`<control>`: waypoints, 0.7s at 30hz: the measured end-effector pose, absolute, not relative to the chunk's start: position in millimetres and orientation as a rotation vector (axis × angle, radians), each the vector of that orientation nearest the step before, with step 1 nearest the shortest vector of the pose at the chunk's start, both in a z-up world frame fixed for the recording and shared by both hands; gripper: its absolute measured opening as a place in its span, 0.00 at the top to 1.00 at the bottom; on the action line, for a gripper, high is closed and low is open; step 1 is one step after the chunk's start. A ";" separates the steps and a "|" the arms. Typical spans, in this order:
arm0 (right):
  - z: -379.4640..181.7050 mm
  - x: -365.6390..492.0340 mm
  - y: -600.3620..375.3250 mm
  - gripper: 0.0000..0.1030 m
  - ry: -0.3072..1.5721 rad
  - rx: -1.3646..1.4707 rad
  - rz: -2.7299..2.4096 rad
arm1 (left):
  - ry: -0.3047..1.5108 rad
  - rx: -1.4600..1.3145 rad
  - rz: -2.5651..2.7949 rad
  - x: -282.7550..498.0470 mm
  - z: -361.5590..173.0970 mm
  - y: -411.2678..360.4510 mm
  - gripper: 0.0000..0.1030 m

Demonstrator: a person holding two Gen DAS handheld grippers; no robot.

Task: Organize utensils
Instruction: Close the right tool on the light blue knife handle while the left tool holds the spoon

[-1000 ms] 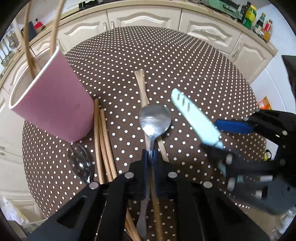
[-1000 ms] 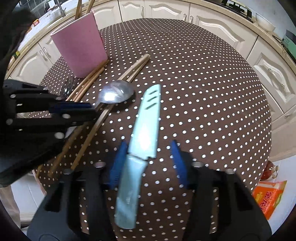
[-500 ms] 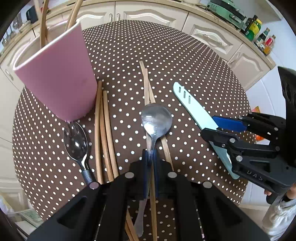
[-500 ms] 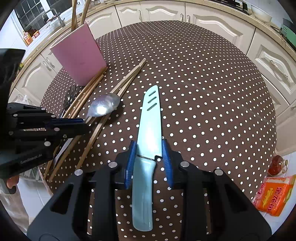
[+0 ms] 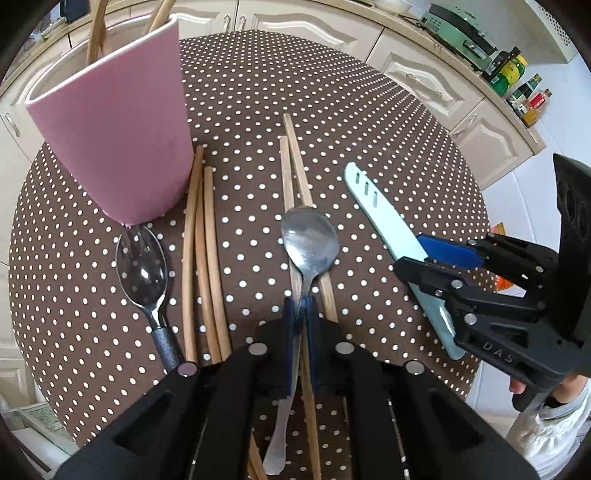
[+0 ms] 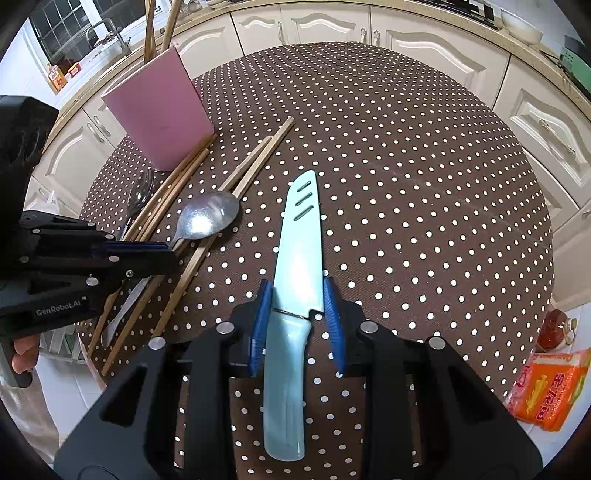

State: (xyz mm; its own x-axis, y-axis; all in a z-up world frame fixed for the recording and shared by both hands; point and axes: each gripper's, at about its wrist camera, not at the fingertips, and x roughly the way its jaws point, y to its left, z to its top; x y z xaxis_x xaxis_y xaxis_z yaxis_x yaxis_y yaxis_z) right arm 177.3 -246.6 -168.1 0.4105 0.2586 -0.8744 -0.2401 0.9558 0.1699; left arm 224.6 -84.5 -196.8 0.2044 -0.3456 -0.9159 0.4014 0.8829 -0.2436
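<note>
- Fingers of left gripper [image 5: 301, 314] clenched on the neck of a silver spoon [image 5: 309, 240], bowl facing up just past the fingertips, thin handle trailing back under the gripper body.
- Spoon lying across a pair of wooden chopsticks [image 5: 291, 162] running lengthwise beneath it on the surface [image 5: 332, 110], brown cloth with white dots.
- Further left in the left wrist view: three more chopsticks [image 5: 201, 251] side by side, tips close to the foot of a pink cup [image 5: 110, 136].
- Dark-handled spork [image 5: 142, 269] beside them, tines touching the cup's base.
- Pink cup upright, with chopsticks [image 5: 96, 29] standing inside, leaning out over the rim.
- Fingers of right gripper [image 6: 298, 314] set either side of a pale blue knife [image 6: 299, 258] where blade meets handle, blue pads [image 6: 263, 317] against its edges, grasping it.
- Knife blade with three slots near the tip, pointing away from the gripper, flat or nearly flat on the dotted surface; handle running back between the gripper arms.
- Knife well apart from the cup, with spoon and chopsticks between.
- Person's fingertips [image 6: 24, 354] around the left gripper's grip at the left edge of the right wrist view.
- Orange packet [image 6: 550, 387] on the floor beyond the surface edge; cream cabinets [image 6: 332, 26] around the room.
</note>
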 end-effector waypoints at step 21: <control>-168.5 177.9 -248.5 0.72 1.100 0.029 0.322 | 1.247 0.051 -0.534 225.4 -187.3 -74.1 0.93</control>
State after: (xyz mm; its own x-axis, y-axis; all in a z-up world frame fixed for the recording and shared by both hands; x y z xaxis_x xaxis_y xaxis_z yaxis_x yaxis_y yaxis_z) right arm 177.9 -248.5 -168.5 0.4118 0.2698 -0.8704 -0.2413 0.9534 0.1814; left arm 225.4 -74.1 -187.3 0.2132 -0.3573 -0.9093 0.4113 0.8770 -0.2482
